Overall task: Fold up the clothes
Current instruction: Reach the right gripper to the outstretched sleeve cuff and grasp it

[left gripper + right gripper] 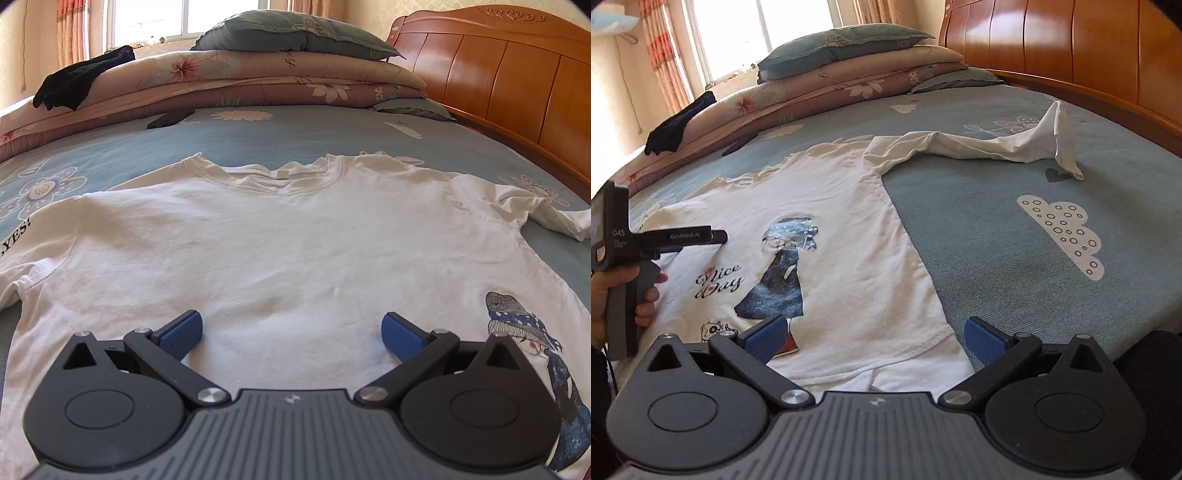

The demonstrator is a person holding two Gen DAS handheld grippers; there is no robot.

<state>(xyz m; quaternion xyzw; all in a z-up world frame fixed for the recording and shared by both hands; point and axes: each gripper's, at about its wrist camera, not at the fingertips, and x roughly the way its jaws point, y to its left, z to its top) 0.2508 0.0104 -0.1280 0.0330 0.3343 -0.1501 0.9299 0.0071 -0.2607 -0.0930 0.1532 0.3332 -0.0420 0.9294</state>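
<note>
Fingers of both grippers gape wide and empty over the T-shirt (827, 258); rumpled sleeve (997, 147) beyond its hem risks a crooked fold.

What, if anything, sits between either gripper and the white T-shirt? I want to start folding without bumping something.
Nothing visible does. The left gripper and right gripper both hang open directly over the white T-shirt, spread on the bedsheet. The phone lies far beyond the collar.

bright daylight | window (738, 33) blown out | fisheye-bent edges | sharp
</note>
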